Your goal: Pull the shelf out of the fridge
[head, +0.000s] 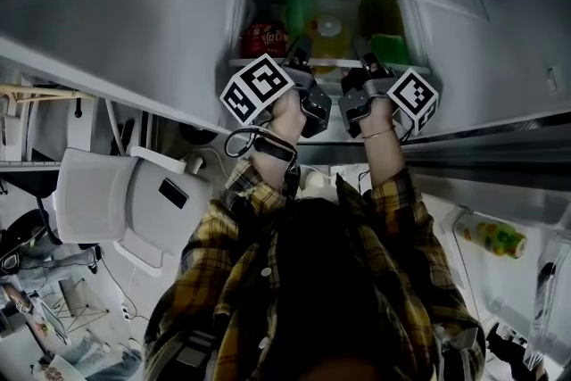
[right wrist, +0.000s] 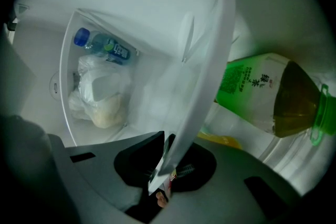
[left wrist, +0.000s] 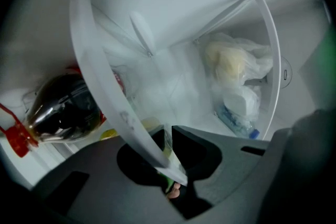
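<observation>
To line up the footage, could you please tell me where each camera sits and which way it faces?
Head view: on the person's head, looking steeply down at the shelf; plaid sleeves, left gripper and right gripper show.
Left gripper view: on the left gripper, looking along its jaws, shut on the shelf's edge.
Right gripper view: on the right gripper, likewise clamped on that edge.
Shared: both gripper views see the bagged food behind.
</observation>
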{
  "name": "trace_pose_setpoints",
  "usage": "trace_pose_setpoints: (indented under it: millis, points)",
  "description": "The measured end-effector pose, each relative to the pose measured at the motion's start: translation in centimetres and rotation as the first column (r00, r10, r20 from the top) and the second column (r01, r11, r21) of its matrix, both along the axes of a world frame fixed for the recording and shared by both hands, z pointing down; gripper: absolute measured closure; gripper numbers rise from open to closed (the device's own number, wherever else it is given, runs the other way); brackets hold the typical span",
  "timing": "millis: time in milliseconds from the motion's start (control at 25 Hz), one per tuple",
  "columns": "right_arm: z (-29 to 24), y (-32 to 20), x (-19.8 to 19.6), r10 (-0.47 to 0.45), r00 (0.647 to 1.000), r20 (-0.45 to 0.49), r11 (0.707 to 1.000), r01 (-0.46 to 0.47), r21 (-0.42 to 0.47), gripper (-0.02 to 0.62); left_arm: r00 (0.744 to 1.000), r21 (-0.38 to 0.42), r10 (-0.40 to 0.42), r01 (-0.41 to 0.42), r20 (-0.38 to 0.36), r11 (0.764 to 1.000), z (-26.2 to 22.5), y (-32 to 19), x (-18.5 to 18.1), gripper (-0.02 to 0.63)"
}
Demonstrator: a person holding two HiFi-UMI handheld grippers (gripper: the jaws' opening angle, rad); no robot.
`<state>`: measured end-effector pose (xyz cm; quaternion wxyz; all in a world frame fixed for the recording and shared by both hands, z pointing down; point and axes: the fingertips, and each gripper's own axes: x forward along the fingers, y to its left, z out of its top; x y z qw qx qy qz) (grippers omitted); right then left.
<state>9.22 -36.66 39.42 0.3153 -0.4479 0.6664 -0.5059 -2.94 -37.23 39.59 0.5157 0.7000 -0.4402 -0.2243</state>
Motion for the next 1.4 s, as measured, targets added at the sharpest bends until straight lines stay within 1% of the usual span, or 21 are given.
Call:
trace_pose_setpoints:
  millis: [920,1400]
  points:
    - [0.1,4.2,-0.3,-0.015,1.0,0.015,1.0,0.015,-0.013,0.548,1.0,0.006,0.02,-0.02,-0.01,1.0,0.0,4.2,-0.2,0.551]
    - [0.3,6.5,-0.3,-0.027,1.0,0.012,1.0,0.027,-0.001,0.548,0.999,0.001,0.031,-0.031,-0.011,1.0,0.3,6.6,-0.1,0.551]
